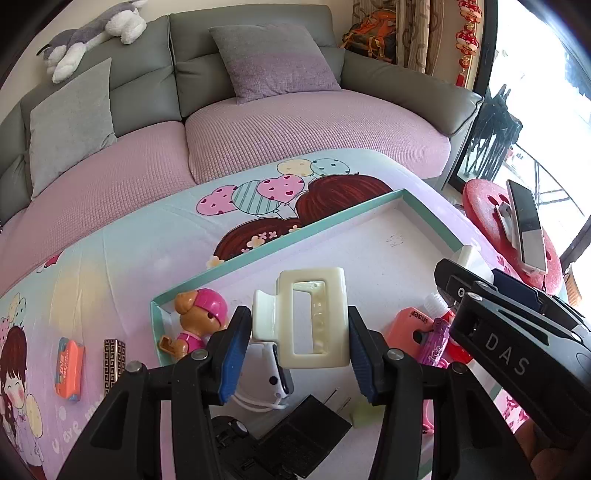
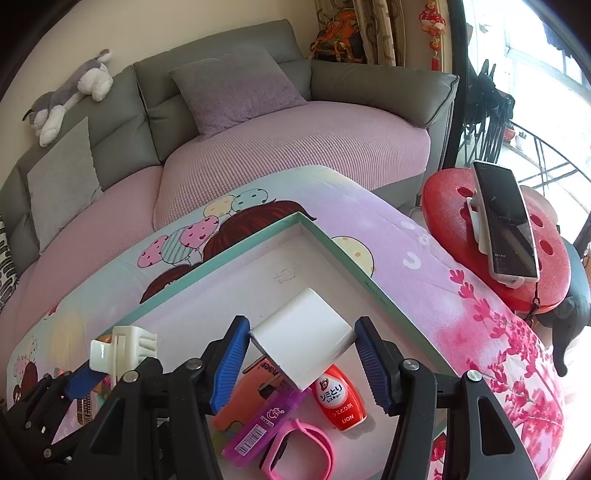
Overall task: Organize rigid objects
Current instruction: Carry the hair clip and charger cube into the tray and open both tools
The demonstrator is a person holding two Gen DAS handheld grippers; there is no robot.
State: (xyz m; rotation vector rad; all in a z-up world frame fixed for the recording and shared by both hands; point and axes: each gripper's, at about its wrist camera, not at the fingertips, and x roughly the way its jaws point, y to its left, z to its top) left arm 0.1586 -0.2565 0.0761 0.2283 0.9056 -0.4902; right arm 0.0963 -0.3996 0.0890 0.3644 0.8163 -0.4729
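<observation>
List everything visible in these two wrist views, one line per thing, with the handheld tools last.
tray: 1, teal rim, white floor, on cartoon blanket
hair claw clip: 1, cream, in left tool
charger block: 1, white, in right tool
toy pup: 1, tan with pink cap, tray's near-left corner
lighter: 1, purple, in tray
stain remover bottle: 1, red, in tray
wristband: 1, pink, in tray
phone: 1, dark, propped on red stool
plush husky: 1, grey-white, on sofa back
left tool: black, blue pads, gripping clip
right tool: black, blue pads, gripping charger
</observation>
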